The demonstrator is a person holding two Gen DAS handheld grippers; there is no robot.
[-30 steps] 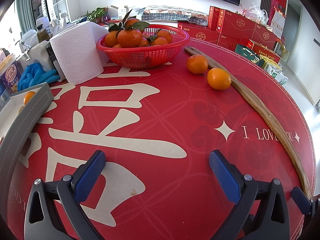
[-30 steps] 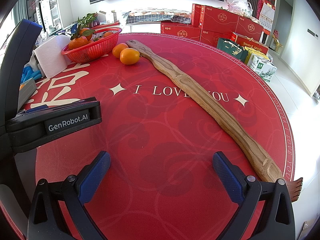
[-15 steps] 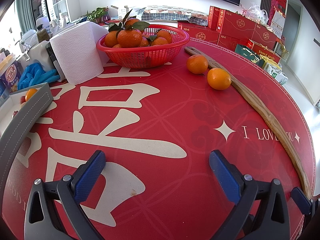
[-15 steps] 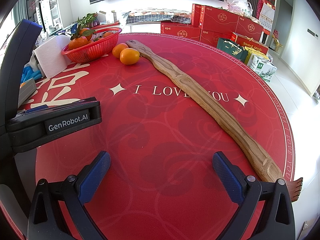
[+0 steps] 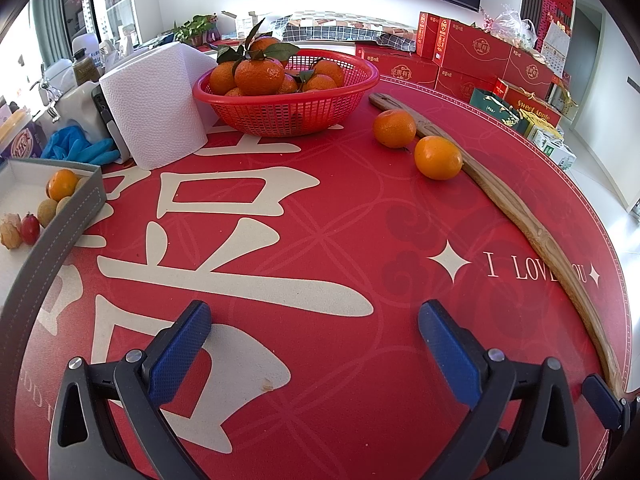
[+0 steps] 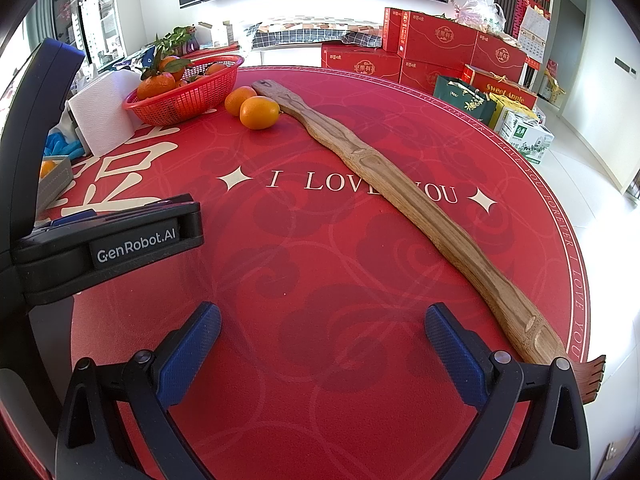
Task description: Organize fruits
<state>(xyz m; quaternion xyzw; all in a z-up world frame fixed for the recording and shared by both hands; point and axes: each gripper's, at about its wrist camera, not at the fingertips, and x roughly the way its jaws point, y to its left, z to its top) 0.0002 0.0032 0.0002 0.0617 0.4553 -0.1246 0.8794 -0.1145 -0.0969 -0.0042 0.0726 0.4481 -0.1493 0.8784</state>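
Two loose oranges lie on the red tablecloth beside a long wooden stick: the far orange [image 5: 394, 128] [image 6: 239, 99] and the near orange [image 5: 437, 157] [image 6: 259, 112]. A red basket [image 5: 286, 102] [image 6: 188, 96] holds several leafy tangerines. A grey tray [image 5: 68, 216] at the left holds a small orange [image 5: 62, 184] and several small fruits. My left gripper [image 5: 314, 340] is open and empty, low over the cloth. My right gripper [image 6: 322, 340] is open and empty, to the right of the left gripper's body [image 6: 108, 240].
A white paper roll [image 5: 154, 104] stands left of the basket, with blue gloves [image 5: 76, 148] beside it. The wooden stick [image 6: 400, 196] runs diagonally across the table. Red gift boxes [image 5: 472, 56] stand behind the table.
The left gripper's view has shifted slightly, showing more of the grey tray and its small fruits. The right gripper has not moved.
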